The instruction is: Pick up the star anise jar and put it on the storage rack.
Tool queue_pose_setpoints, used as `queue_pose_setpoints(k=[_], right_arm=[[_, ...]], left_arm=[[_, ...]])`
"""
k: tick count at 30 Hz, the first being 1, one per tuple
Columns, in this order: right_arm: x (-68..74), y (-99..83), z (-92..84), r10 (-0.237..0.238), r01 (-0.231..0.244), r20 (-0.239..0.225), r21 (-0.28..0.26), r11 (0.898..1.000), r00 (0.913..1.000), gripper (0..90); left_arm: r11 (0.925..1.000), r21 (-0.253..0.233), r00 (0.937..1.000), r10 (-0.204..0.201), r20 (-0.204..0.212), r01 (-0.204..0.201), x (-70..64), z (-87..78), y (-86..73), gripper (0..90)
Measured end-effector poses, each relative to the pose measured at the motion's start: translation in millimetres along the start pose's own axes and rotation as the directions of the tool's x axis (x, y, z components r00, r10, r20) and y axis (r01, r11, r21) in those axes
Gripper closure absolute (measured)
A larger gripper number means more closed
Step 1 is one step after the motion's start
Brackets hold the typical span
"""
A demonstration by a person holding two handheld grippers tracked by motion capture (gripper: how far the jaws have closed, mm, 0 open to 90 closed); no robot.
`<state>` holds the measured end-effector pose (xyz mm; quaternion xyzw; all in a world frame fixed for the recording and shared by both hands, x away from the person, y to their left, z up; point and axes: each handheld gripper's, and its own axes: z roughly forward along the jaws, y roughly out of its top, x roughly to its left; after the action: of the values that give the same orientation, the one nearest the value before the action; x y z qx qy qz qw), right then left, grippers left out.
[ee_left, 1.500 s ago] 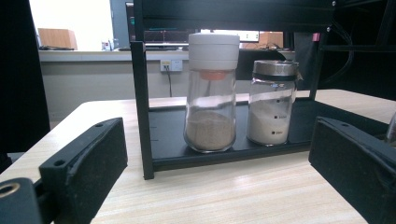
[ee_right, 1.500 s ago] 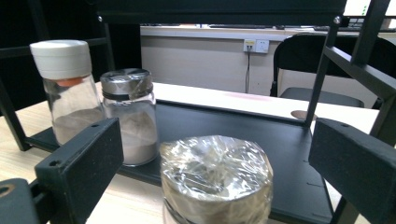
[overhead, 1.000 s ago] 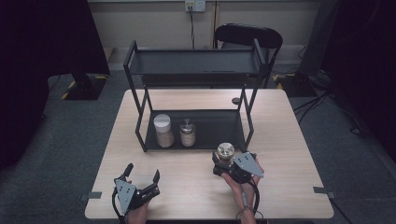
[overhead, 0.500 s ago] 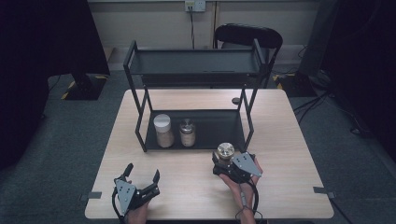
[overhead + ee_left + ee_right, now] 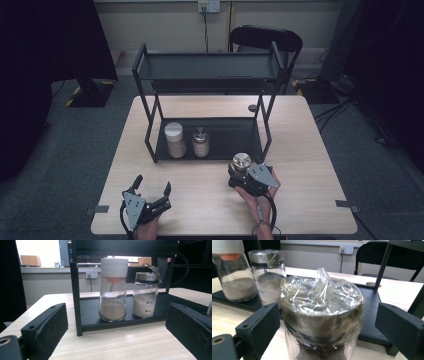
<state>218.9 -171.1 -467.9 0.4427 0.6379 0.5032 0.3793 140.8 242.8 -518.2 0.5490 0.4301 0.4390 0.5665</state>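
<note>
**Right gripper closing around a wrapped jar at the front of the rack**

The right gripper (image 5: 242, 172) sits near the front edge of the surface (image 5: 310, 165), with a jar (image 5: 242, 162) standing between its two black jaws. In the right gripper view the jaws flank the jar (image 5: 322, 315) with a gap showing on both sides, so the pads are not pressing on the glass; the jaws have just been closing in, and the jar is not gripped. The jar has a metal cap covered in crinkled clear film, and something dark shows inside the glass below the cap. It stands upright on the surface, just in front of the right part of the rack's lower shelf (image 5: 235, 140).

The left gripper (image 5: 150, 192) rests near the front left corner of the surface, well apart from the jar, its jaws spread wide with nothing between them. It looks toward the rack.

Beyond the grippers stands a black two-tier rack (image 5: 210, 70) in the middle of the surface. On the left part of its lower shelf are two upright bottles, just beside each other: a white-capped bottle (image 5: 174, 140) with an orange ring under its cap, holding brownish powder, and to its right a steel-capped bottle (image 5: 200, 142) holding white powder. The upper shelf looks bare. A small dark round object (image 5: 252, 107) lies on the surface behind the rack, near its rear right leg. A black chair (image 5: 265, 40) stands beyond the far edge.
</note>
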Motion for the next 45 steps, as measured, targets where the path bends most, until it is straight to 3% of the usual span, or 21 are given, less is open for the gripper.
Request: queue_pose_setpoints(k=[19, 26, 32, 45], right_arm=[[-0.9, -0.9, 4.9, 0.004, -0.004, 0.0, 0.044, 0.999, 1.0, 10.9], [-3.6, 2.3, 6.9, 0.008, -0.008, -0.012, 0.063, 0.998, 0.9999, 17.8], [-6.8, 2.3, 6.9, 0.0, 0.003, -0.048, 0.062, 0.998, 0.9988, 30.7], [-9.4, 1.3, 6.5, 0.007, -0.004, -0.058, 0.057, 0.998, 0.9983, 30.9]], left_arm=[[1.0, 0.0, 1.0, 0.0, 0.0, 0.0, 0.0, 0.0, 0.0, 3.5], [1.0, 0.0, 1.0, 0.0, 0.0, 0.0, 0.0, -0.1, -0.1, 3.5], [1.0, 0.0, 1.0, 0.0, 0.0, 0.0, 0.0, 0.0, 0.0, 3.5], [1.0, 0.0, 1.0, 0.0, 0.001, 0.0, 0.2, 0.0, 0.0, 3.5]])
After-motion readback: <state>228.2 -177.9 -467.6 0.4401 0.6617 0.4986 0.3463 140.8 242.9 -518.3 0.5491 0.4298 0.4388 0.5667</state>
